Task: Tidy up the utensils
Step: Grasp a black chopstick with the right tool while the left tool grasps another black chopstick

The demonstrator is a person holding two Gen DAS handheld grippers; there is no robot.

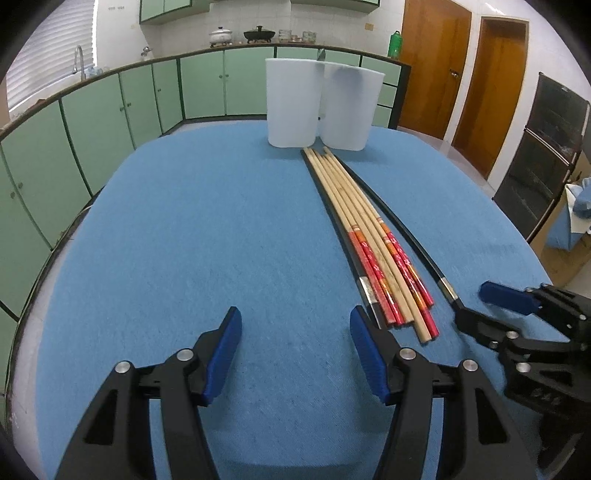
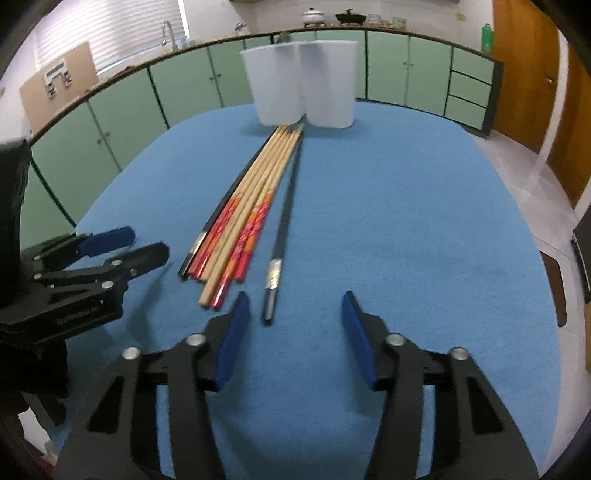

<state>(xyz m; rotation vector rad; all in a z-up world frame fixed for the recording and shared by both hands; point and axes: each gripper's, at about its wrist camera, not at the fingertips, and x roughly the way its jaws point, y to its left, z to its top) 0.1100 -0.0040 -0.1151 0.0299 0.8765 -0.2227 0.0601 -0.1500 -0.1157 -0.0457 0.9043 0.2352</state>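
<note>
1. R gripper [image 2: 291, 314] released, empty; black chopstick [image 2: 282, 236] lies between jaws, just ahead.
2. L gripper [image 1: 295, 332] released; bundle [image 1: 373, 240] at its right.
3. Risk: thin stick rolls, pads miss.

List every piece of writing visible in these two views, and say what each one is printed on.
None can be read for certain.
Left gripper: raised lettering on its black body, too blurred to read.
Right gripper: embossed marks on its body, unreadable.
Red-handled chopsticks: pale marks on the red ends, too small to read.
Wall above the counter: tiny dark marks, illegible.
</note>
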